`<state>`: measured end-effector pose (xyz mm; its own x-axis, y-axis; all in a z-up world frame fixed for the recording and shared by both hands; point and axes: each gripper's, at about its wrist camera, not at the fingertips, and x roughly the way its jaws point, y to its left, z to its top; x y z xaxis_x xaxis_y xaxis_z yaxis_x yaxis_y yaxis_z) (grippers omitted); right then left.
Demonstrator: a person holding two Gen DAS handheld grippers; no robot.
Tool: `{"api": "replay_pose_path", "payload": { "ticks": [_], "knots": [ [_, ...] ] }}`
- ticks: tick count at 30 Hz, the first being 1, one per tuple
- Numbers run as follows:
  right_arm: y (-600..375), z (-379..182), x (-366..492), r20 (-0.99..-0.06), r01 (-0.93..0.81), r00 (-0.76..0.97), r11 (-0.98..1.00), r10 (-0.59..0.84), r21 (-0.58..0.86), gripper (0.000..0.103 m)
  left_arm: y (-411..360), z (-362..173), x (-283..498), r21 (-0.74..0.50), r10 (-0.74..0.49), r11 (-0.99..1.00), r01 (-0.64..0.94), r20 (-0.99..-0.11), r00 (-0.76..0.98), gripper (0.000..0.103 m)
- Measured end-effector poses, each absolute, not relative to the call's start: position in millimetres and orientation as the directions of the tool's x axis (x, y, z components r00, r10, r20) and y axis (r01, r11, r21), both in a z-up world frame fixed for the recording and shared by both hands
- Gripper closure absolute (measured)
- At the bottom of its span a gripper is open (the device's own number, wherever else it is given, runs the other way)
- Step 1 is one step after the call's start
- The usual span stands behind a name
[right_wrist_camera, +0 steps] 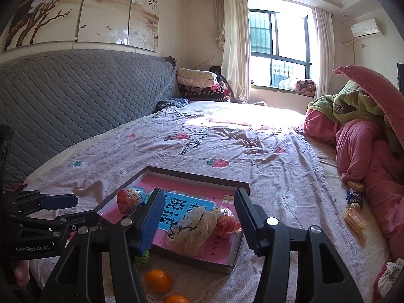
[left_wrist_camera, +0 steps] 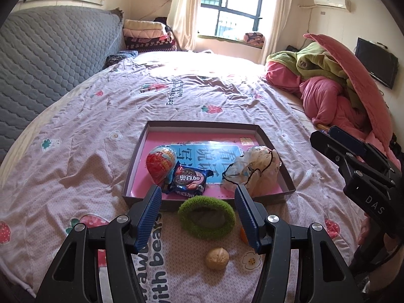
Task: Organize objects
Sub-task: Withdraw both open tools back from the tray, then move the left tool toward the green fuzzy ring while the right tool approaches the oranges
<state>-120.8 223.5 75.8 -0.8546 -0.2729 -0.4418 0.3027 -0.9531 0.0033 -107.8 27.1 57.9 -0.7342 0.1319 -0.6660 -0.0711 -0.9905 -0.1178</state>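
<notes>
A shallow brown box (left_wrist_camera: 202,125) with a pink floor lies on the bed. In it are a red-and-blue foil egg (left_wrist_camera: 160,162), a blue cookie pack (left_wrist_camera: 189,178) and a crumpled white bag (left_wrist_camera: 252,169). On the sheet in front of the box lie a fuzzy green ring (left_wrist_camera: 205,217) and a walnut (left_wrist_camera: 217,258). My left gripper (left_wrist_camera: 198,194) hovers open over the ring, holding nothing. In the right wrist view, my right gripper (right_wrist_camera: 199,197) stands open and empty above the box (right_wrist_camera: 197,175); a second egg (right_wrist_camera: 226,221) sits beside the bag (right_wrist_camera: 194,232). Two oranges (right_wrist_camera: 157,280) lie below it.
A grey quilted headboard (right_wrist_camera: 75,96) bounds the bed on the left. Pink and green bedding (right_wrist_camera: 366,136) is heaped on the right, with loose snack packs (right_wrist_camera: 354,217) beside it. The other gripper shows at each view's edge: right (left_wrist_camera: 322,133), left (right_wrist_camera: 85,209).
</notes>
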Motion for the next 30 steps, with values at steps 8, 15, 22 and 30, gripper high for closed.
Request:
{"api": "replay_pose_path", "payload": {
  "ticks": [8, 15, 22, 30],
  "knots": [
    [226.2, 65.0, -107.2, -0.454, 0.308, -0.847, -0.951, -0.276, 0.004, 0.046, 21.7, 48.3, -99.0, -0.117, 0.125, -0.991, -0.06, -0.683, -0.72, 0.041],
    [224.9, 51.4, -88.6, -0.462, 0.309, -0.843, -0.951, -0.275, 0.0, 0.046, 17.8, 39.0, -89.5, -0.13, 0.141, -0.989, -0.072, -0.678, -0.721, 0.041],
    [218.6, 37.0, -71.3, -0.481, 0.32, -0.834, -0.947, -0.269, -0.025, 0.046, 17.4, 27.1, -82.1, -0.124, 0.145, -0.989, -0.081, -0.693, -0.707, 0.041],
    [214.0, 25.2, -64.0, -0.511, 0.334, -0.817, -0.941, -0.267, -0.043, 0.046, 23.1, 13.9, -76.0, -0.104, 0.145, -0.989, -0.1, -0.716, -0.683, 0.041]
  ]
}}
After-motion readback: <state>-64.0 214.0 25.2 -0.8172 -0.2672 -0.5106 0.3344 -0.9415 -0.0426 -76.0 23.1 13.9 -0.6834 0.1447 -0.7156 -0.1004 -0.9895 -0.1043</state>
